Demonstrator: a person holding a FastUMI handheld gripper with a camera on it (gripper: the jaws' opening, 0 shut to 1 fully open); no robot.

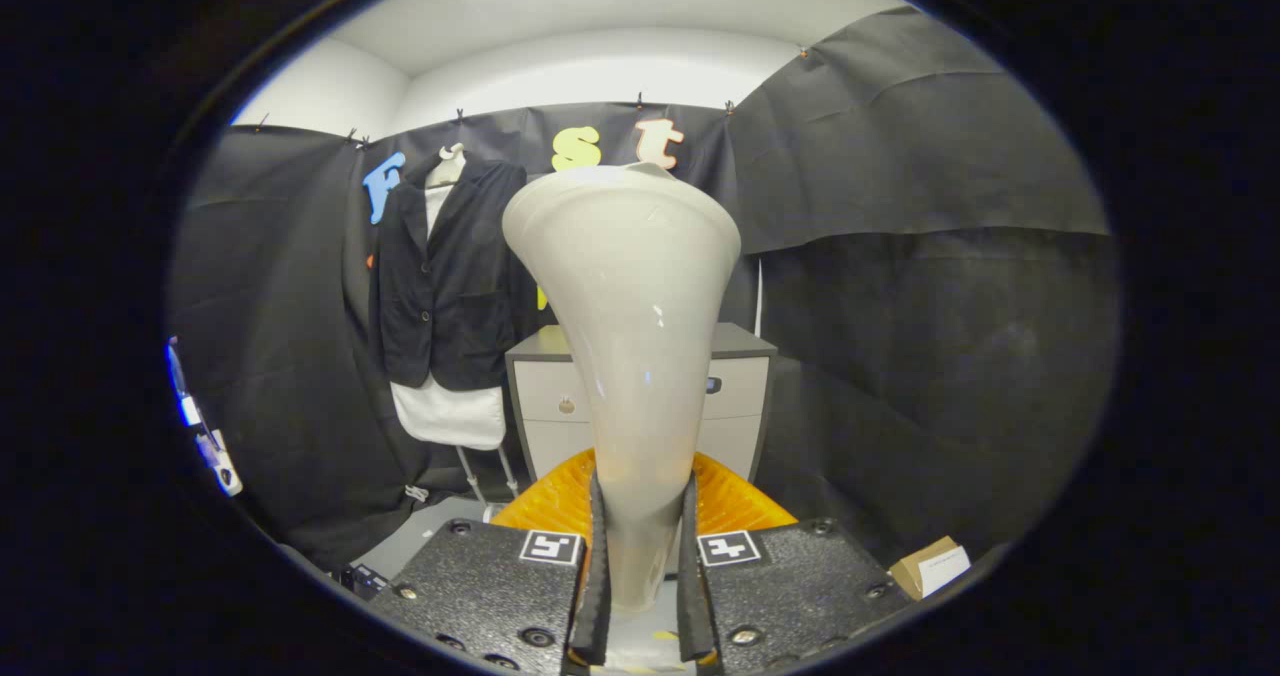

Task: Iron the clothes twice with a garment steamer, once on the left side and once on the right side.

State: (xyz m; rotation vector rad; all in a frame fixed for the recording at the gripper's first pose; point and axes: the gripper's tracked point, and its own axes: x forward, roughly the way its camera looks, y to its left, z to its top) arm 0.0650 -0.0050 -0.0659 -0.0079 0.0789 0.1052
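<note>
- Gripping the glossy white flared steamer head (625, 326) by its narrow neck, gripper (641, 566) fingers pressed on both sides.
- Black jacket on a mannequin (445, 276) hangs far left.
- Grey drawer cabinet (740, 386) stands beyond.

A glossy cream plastic garment steamer (625, 336) stands upright, its narrow handle pinched between the fingers, flaring to a wide head. Beyond it, left, a black jacket (445, 276) hangs over a white mannequin.
</note>
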